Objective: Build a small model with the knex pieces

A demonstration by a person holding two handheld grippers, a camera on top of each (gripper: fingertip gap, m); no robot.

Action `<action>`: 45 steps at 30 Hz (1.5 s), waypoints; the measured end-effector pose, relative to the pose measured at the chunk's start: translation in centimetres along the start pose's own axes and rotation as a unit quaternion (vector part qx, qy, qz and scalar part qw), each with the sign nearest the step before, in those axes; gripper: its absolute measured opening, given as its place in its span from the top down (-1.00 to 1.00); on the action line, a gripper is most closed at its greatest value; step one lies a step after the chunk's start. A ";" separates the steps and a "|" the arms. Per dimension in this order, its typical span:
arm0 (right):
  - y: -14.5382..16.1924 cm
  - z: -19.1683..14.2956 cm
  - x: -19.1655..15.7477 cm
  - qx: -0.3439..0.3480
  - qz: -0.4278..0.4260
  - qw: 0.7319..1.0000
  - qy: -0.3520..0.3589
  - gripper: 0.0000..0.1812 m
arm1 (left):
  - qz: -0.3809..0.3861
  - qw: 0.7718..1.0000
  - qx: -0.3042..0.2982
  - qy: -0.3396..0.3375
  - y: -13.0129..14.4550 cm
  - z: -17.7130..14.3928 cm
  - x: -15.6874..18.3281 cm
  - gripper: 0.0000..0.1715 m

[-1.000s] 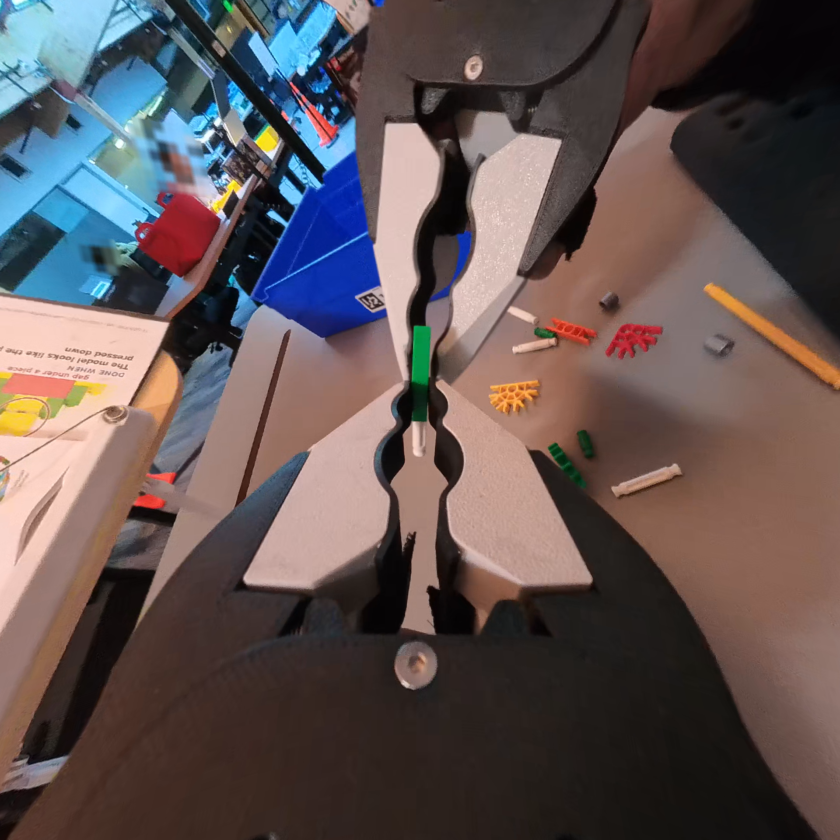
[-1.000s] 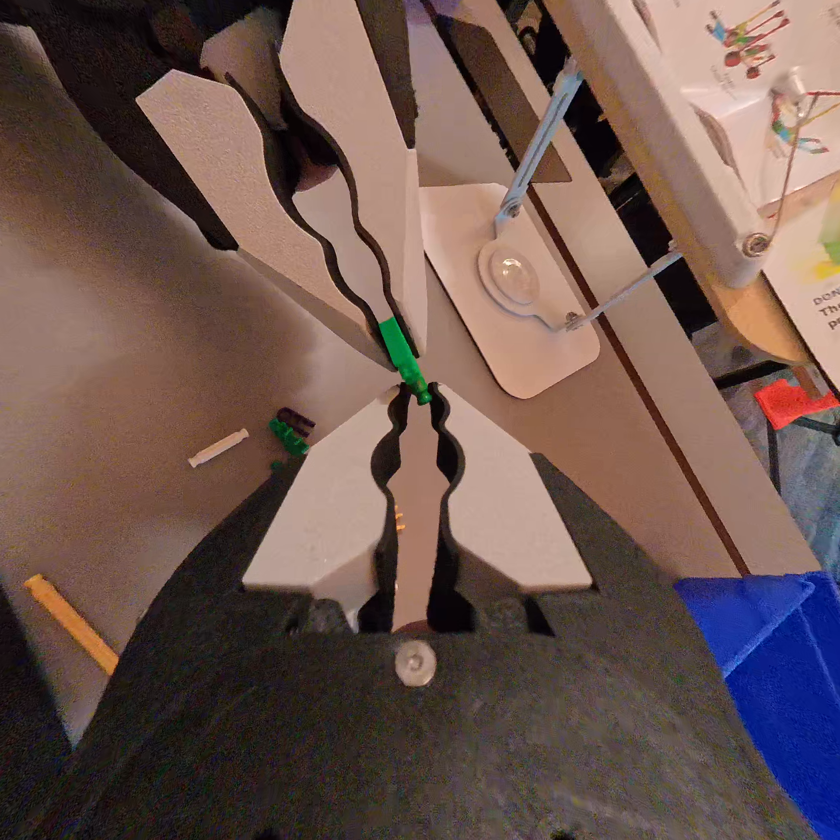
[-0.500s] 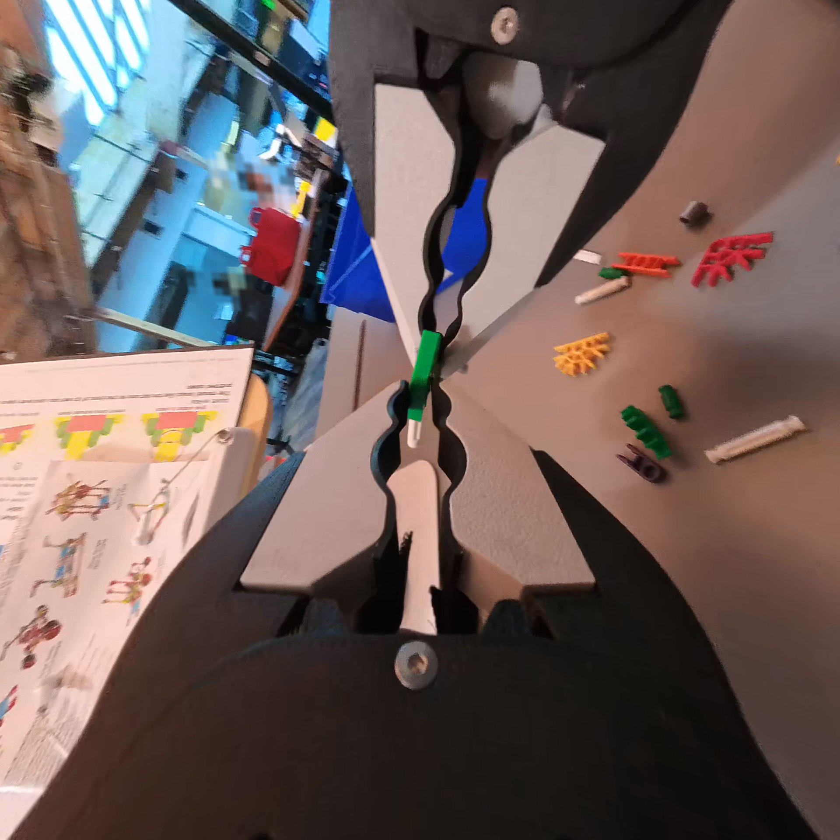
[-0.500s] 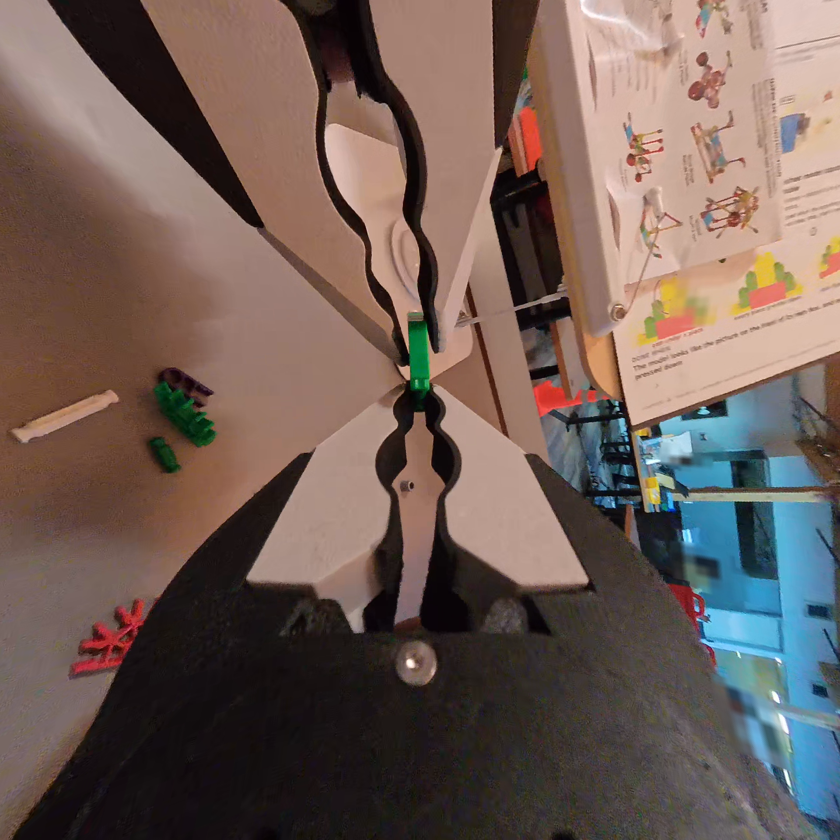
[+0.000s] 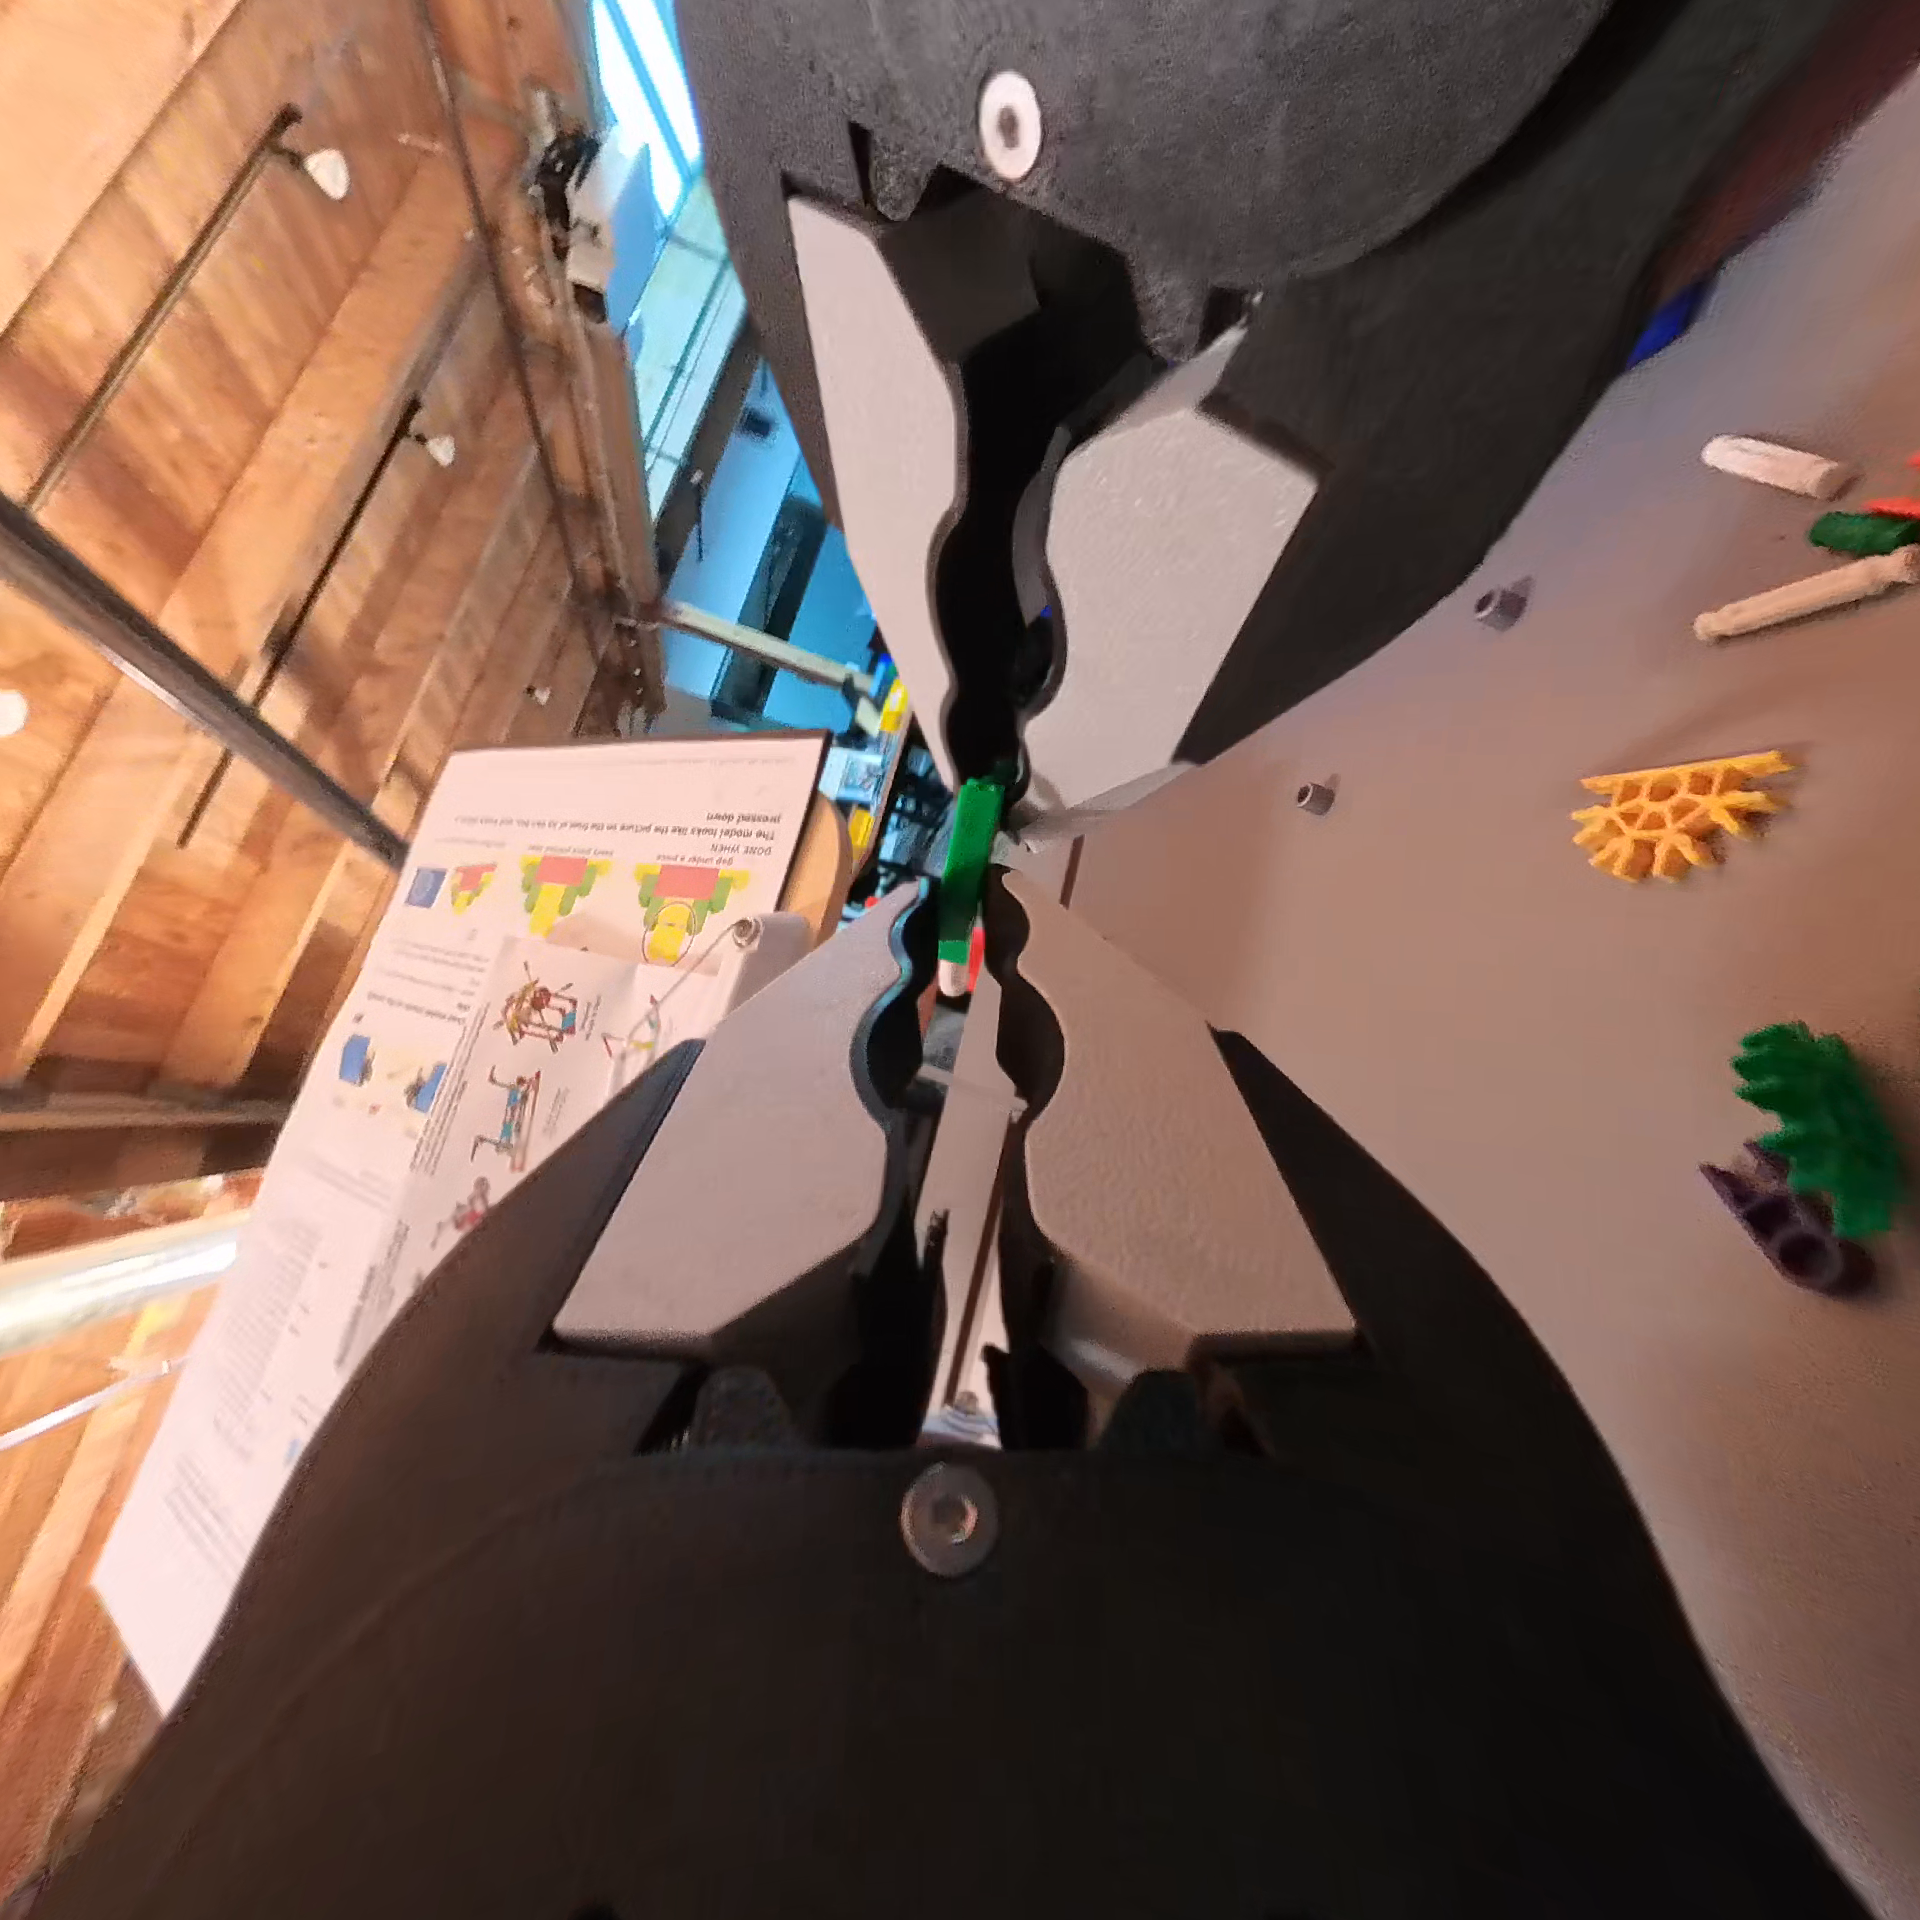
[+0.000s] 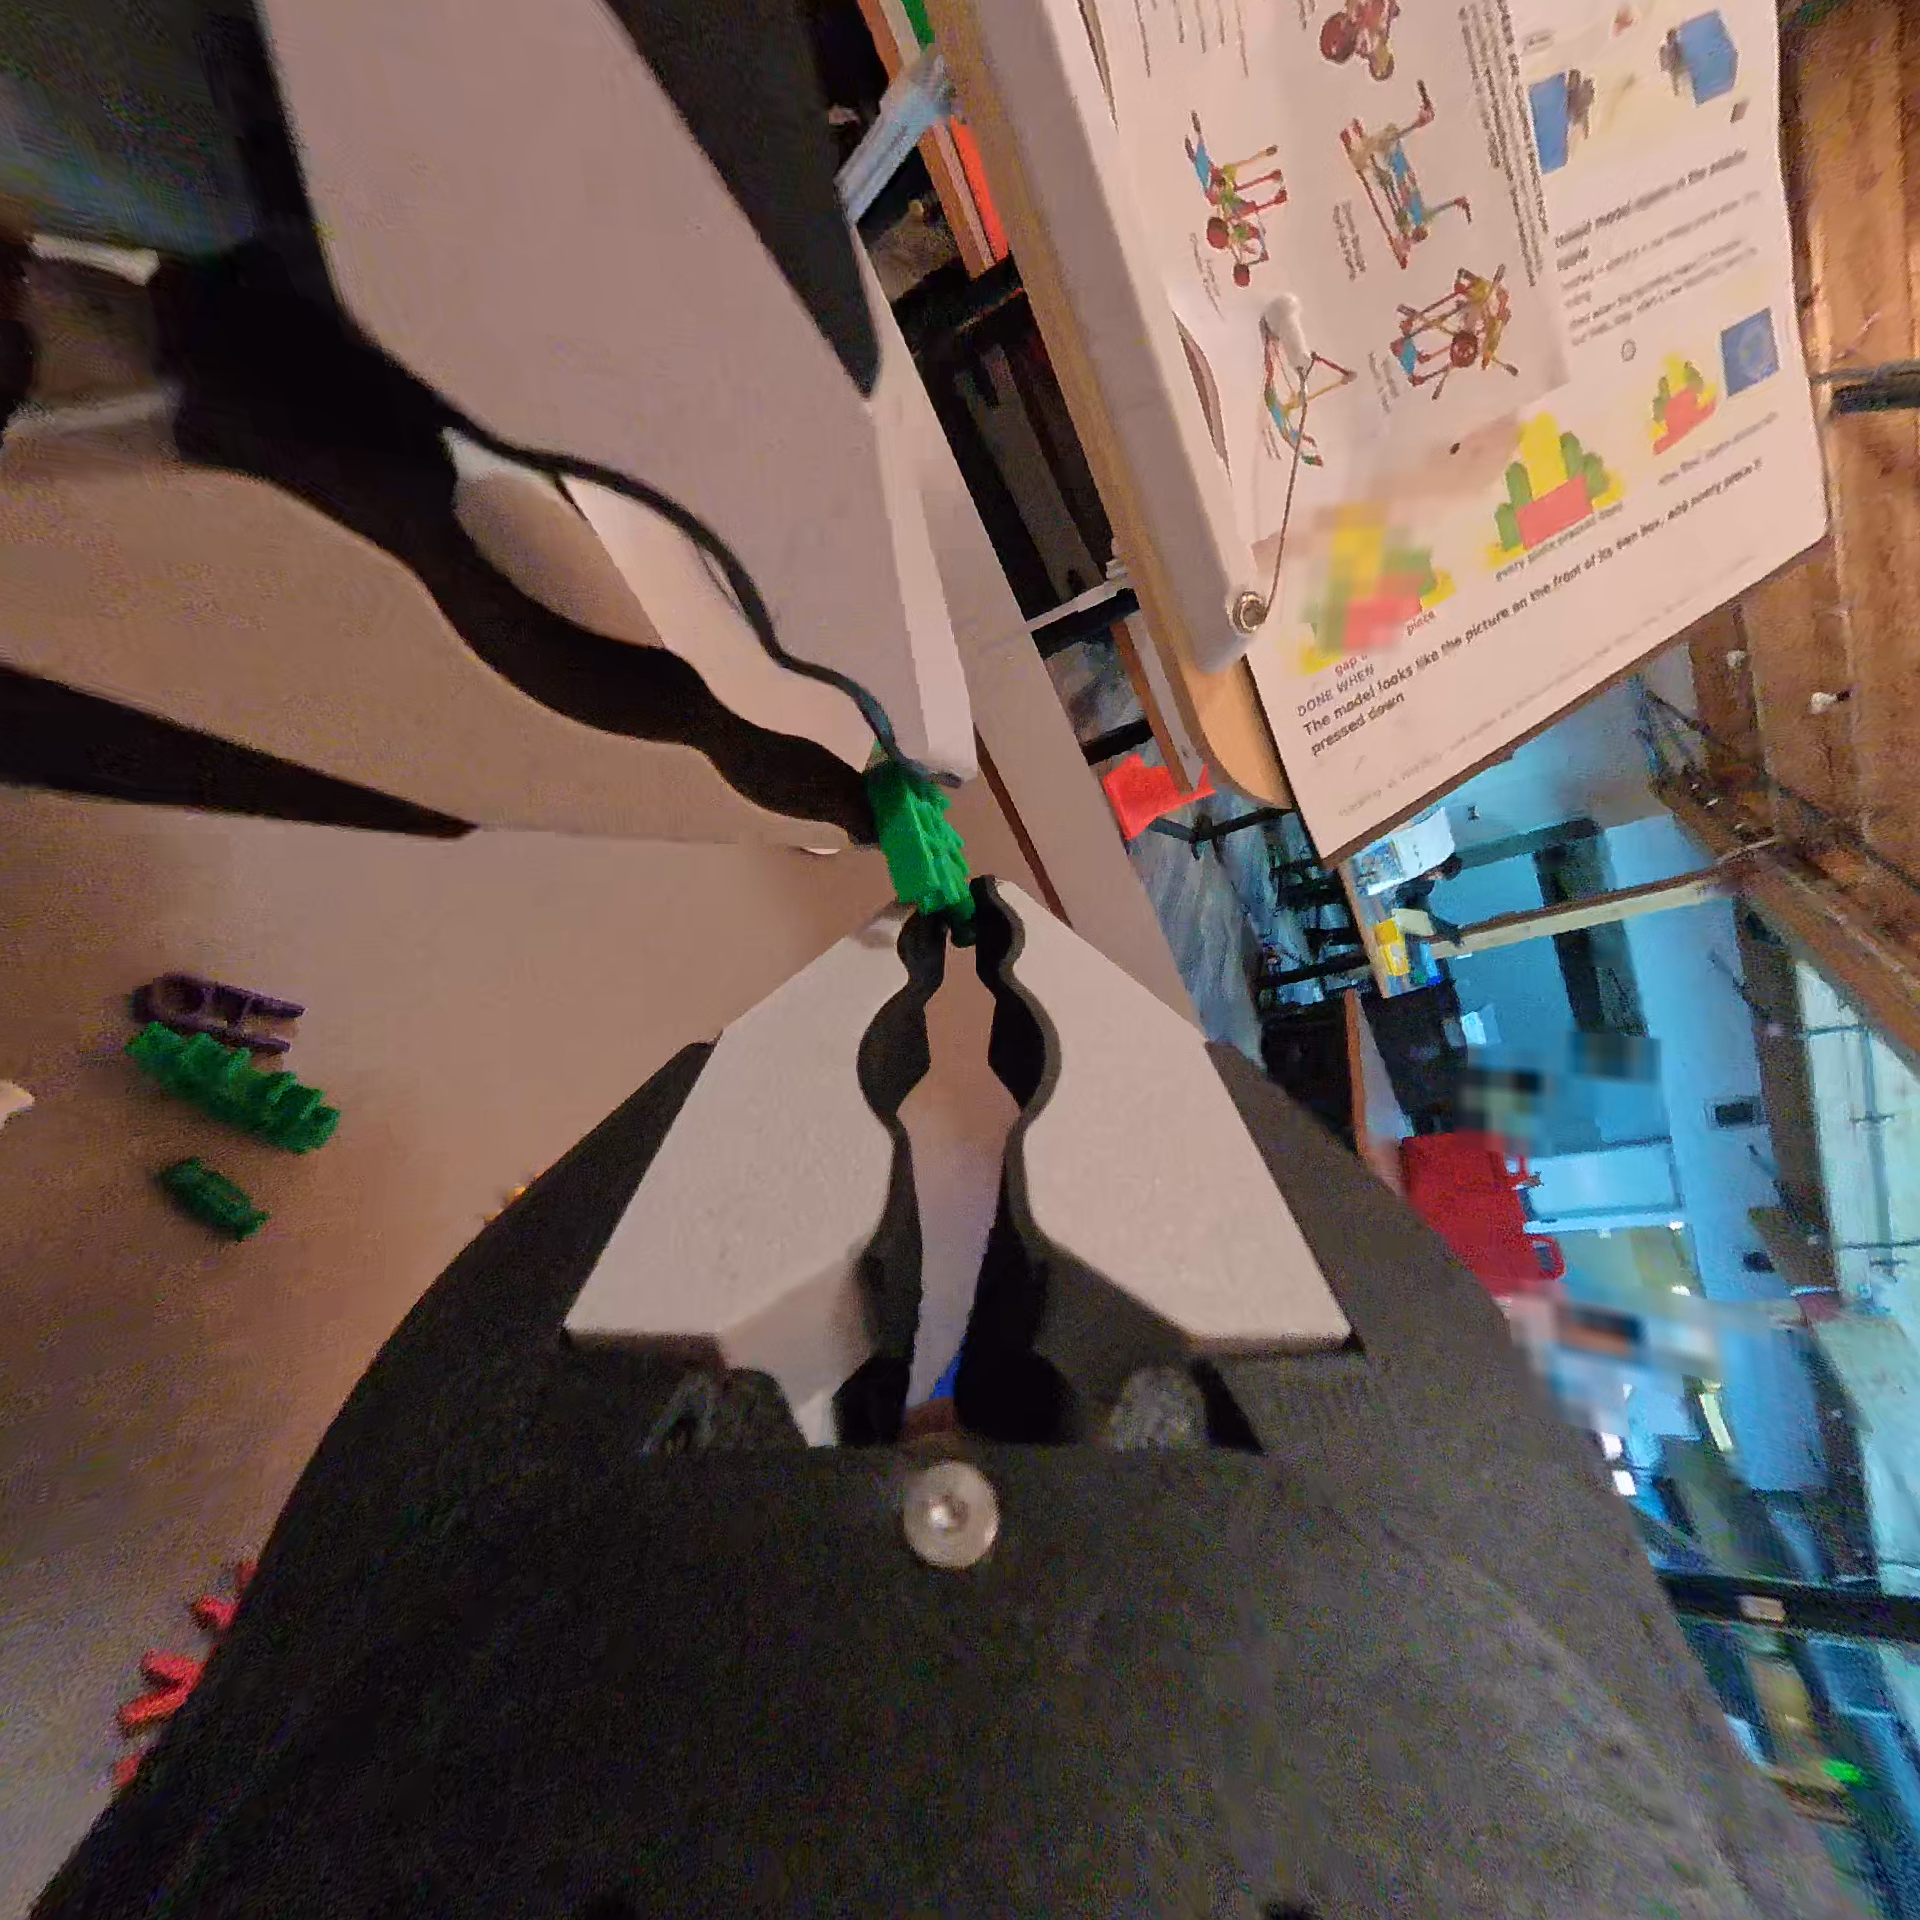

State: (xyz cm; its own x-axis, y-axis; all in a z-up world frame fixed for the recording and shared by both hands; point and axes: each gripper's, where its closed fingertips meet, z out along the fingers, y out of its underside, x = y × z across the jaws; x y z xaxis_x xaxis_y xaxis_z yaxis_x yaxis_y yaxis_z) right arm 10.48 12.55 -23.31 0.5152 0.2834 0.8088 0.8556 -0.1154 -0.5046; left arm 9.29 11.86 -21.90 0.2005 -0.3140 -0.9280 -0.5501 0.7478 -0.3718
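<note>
A small green connector piece [image 5: 968,852] is pinched tip to tip between both grippers, above the grey table [image 5: 1455,1039]. My left gripper [image 5: 961,904] is shut on its lower end, and a short white stub shows just inside the jaws. My right gripper [image 5: 1003,805] comes in from above, shut on the upper end. In the right wrist view the green piece [image 6: 914,842] sits at my right gripper's [image 6: 951,920] tips. There the left gripper [image 6: 883,774] reaches in from the upper left. How far the piece runs into each jaw is hidden.
Loose pieces lie on the table: a yellow fan connector [image 5: 1673,816], a green connector [image 5: 1823,1138] on a purple one [image 5: 1787,1236], and white rods [image 5: 1808,608]. A printed instruction sheet [image 5: 499,1039] stands on a board at the table's edge [image 6: 1455,416]. A red piece [image 6: 166,1683] lies near.
Both grippers, still joined on the green piece, have tilted and swung so the views now take in the instruction sheet and the wooden ceiling. The grip itself has not changed.
</note>
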 end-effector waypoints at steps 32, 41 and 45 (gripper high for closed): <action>-0.4 1.1 0.0 0.058 0.066 0.996 -0.024 0.97 | 0.047 0.998 -0.007 -0.040 0.7 1.1 -0.3 0.91; -0.2 1.7 -0.2 0.069 0.223 0.969 -0.078 0.97 | 0.042 0.996 -0.013 -0.082 1.0 1.5 -0.2 0.93; -0.5 2.0 -0.1 0.078 0.295 0.947 -0.103 0.97 | 0.038 0.994 -0.015 -0.097 1.1 1.6 -0.5 0.93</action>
State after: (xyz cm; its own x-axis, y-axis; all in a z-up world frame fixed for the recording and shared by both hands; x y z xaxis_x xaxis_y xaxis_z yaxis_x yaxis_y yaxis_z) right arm 9.92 14.49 -23.78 0.8669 0.3941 0.3053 0.3965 -0.1739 -0.9014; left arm 9.84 13.79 -21.89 0.3091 -0.1357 -0.9413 -0.5934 0.7459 -0.3024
